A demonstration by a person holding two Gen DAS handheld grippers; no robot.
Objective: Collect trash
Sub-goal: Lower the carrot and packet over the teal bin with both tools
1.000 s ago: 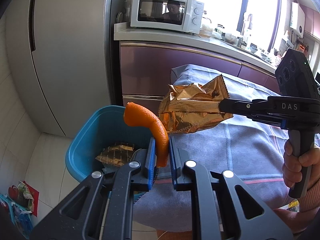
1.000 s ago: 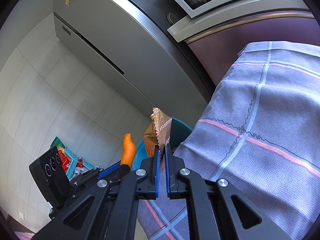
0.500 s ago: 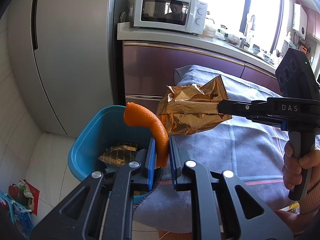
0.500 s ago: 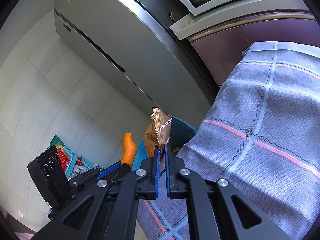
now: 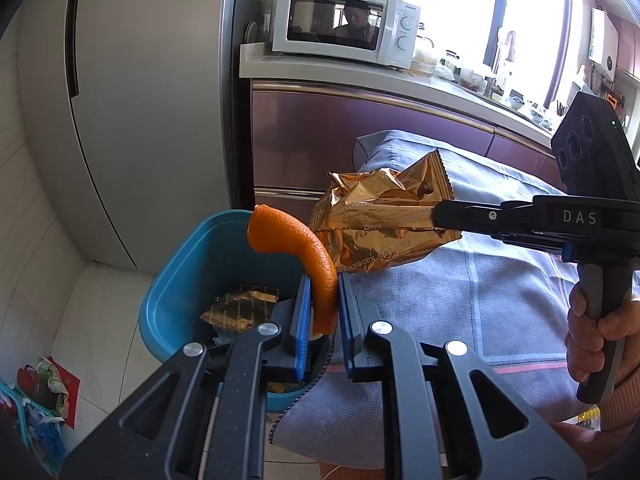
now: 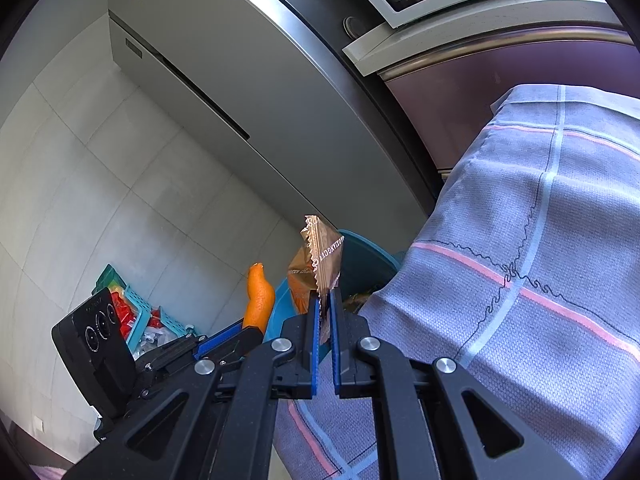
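My left gripper (image 5: 323,294) is shut on a curved orange peel (image 5: 298,246) and holds it above the near rim of a blue bin (image 5: 192,256). My right gripper (image 6: 325,308) is shut on a crumpled gold snack wrapper (image 6: 320,264); the wrapper also shows in the left wrist view (image 5: 384,224), held at the table's edge just right of the bin. Another gold wrapper (image 5: 240,308) lies inside the bin. In the right wrist view the orange peel (image 6: 260,300) and the bin (image 6: 360,256) sit just ahead of the fingers.
A table with a blue-grey checked cloth (image 5: 480,292) stands right of the bin. A grey fridge (image 5: 132,100) and purple cabinets (image 5: 320,136) with a microwave (image 5: 340,22) stand behind. Baskets of clutter (image 6: 132,312) sit on the tiled floor at left.
Both grippers have shifted slightly toward the bin, each still holding its piece. The bin has slid a little rightward in the left wrist view.
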